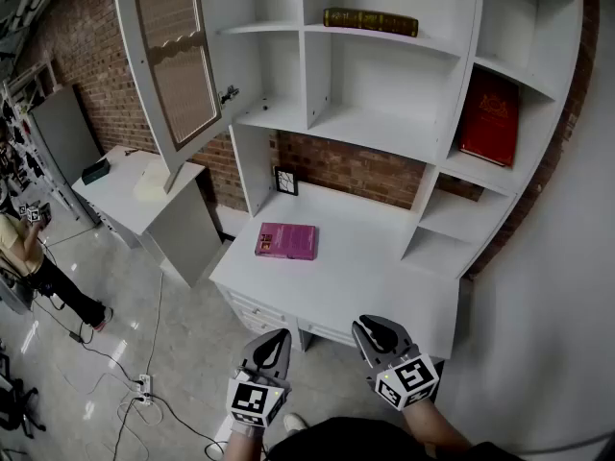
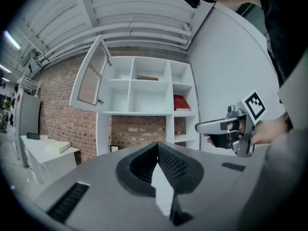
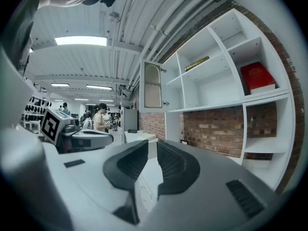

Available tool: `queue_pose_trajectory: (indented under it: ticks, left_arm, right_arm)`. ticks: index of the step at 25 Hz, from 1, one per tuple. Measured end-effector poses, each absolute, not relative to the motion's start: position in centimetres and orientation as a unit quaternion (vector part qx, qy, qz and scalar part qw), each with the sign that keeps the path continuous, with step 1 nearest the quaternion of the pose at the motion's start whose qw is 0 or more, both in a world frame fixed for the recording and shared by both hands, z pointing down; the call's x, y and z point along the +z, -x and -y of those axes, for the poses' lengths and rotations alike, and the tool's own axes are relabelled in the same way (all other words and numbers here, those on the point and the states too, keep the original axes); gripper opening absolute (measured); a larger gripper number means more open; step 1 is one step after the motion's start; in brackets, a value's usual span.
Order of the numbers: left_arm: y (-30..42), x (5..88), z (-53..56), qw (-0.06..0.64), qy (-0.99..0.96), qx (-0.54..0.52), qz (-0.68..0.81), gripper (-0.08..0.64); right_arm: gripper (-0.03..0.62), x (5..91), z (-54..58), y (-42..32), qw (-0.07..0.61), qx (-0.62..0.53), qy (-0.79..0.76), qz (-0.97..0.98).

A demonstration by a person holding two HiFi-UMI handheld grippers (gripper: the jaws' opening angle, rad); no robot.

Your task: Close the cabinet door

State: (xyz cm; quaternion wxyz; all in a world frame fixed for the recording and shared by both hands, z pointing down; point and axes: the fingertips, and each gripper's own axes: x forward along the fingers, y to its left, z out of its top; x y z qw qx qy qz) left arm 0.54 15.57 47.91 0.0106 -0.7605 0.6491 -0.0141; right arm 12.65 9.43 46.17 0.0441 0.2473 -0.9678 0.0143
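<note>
Left gripper (image 2: 158,146) jaws are clenched, tips pressed together with nothing between them, while the right gripper (image 3: 148,147) jaws stand a narrow slit apart, also empty, with the desk showing through the gap. Both grippers sit low in the head view, side by side, pointing level toward a white shelf unit (image 1: 464,65) set against a brick wall (image 1: 346,166) and well apart from it. The cabinet door (image 1: 173,65), white with an arched panel, hangs wide open at the unit's upper left corner, swung out to the left and far from both grippers. On the white desk (image 1: 375,267) beneath the shelves, a pink book (image 1: 285,240) lies flat near the left edge, and a small dark frame (image 1: 284,181) stands at the back left corner. A red book (image 1: 490,118) stands in a right-hand compartment, and a dark book (image 1: 370,20) lies flat on an upper shelf.
</note>
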Motion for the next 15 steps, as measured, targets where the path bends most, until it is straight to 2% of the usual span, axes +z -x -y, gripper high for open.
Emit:
queue_pose_trajectory:
  ticks: [8, 15]
  left_arm:
    - [5.1, 47.4, -16.3, 0.000, 0.759, -0.006, -0.651, 0.009]
    - [10.3, 48.2, -15.9, 0.016, 0.758, -0.002, -0.652, 0.009]
  right_arm:
    - [0.064, 46.2, -10.1, -6.1, 0.053, 0.007, -0.238, 0.970]
    - [0.066, 46.5, -8.8, -2.6, 0.030, 0.043, -0.266, 0.963]
